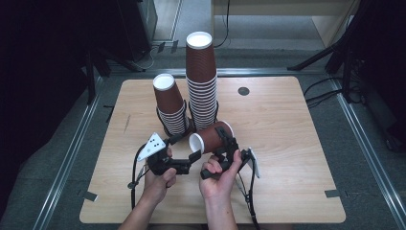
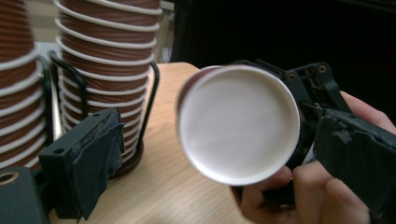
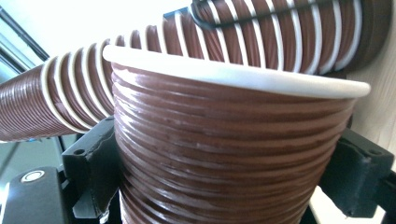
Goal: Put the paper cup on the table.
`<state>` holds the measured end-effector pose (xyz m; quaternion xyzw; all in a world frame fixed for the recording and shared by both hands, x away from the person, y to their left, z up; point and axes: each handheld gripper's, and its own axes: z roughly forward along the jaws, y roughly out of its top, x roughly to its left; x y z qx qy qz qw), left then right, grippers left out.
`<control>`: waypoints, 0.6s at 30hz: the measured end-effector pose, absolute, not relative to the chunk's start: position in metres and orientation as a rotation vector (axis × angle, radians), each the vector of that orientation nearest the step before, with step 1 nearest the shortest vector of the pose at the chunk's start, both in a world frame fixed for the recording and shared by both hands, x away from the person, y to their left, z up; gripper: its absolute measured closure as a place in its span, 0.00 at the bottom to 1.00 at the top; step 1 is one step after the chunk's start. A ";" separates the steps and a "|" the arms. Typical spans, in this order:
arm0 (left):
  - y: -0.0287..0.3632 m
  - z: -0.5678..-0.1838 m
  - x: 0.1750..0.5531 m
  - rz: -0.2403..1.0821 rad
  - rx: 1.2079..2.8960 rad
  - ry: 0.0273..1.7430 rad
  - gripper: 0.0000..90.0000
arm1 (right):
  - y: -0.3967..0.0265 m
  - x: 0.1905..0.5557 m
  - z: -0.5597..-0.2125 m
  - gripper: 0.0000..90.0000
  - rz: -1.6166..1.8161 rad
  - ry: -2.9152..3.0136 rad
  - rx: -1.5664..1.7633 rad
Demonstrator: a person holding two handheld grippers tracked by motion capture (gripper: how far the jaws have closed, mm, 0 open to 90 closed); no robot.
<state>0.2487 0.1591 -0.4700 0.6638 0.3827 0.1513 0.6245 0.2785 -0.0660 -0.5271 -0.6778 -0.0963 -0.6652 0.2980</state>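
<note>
- Cup handling at the wooden table (image 1: pixel 287 158): we find one loose brown paper cup (image 1: pixel 211 137) lying on its side between the two hands, near the table's front middle, its white base turned toward the left gripper (image 1: pixel 187 163).
- We note the right gripper (image 1: pixel 229 143) pinching this cup across its ribbed wall; in the right gripper view the cup (image 3: pixel 224 154) sits tight between both black jaws.
- We see the left gripper spread wide, its jaws standing to either side of the cup's white base (image 2: pixel 239 123) without touching it.
- We judge that the cup is now in the right gripper's keeping alone, so the pick-up is done.
- Two stacks of upturned cups stand just behind in wire holders: a tall stack (image 1: pixel 201 81) and a short stack (image 1: pixel 170 103).
- We judge the remaining work to be turning the cup upright and seating it on one of the stacks; which one we cannot tell.
</note>
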 end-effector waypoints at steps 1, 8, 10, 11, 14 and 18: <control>0.162 -0.470 0.248 0.345 1.518 0.884 0.02 | -0.068 0.279 -0.526 0.14 -1.787 -0.268 -1.806; 0.172 -0.470 0.249 0.354 1.502 0.913 0.02 | -0.082 0.279 -0.518 0.14 -1.932 -0.378 -1.838; 0.174 -0.470 0.248 0.356 1.499 0.919 0.02 | -0.086 0.278 -0.516 0.14 -1.990 -0.435 -1.840; 0.176 -0.470 0.248 0.358 1.506 0.926 0.02 | -0.088 0.278 -0.515 0.14 -2.013 -0.458 -1.839; 0.180 -0.472 0.247 0.367 1.506 0.927 0.02 | -0.094 0.278 -0.511 0.14 -2.078 -0.534 -1.837; 0.185 -0.476 0.250 0.369 1.506 0.955 0.02 | -0.103 0.279 -0.508 0.15 -2.130 -0.602 -1.835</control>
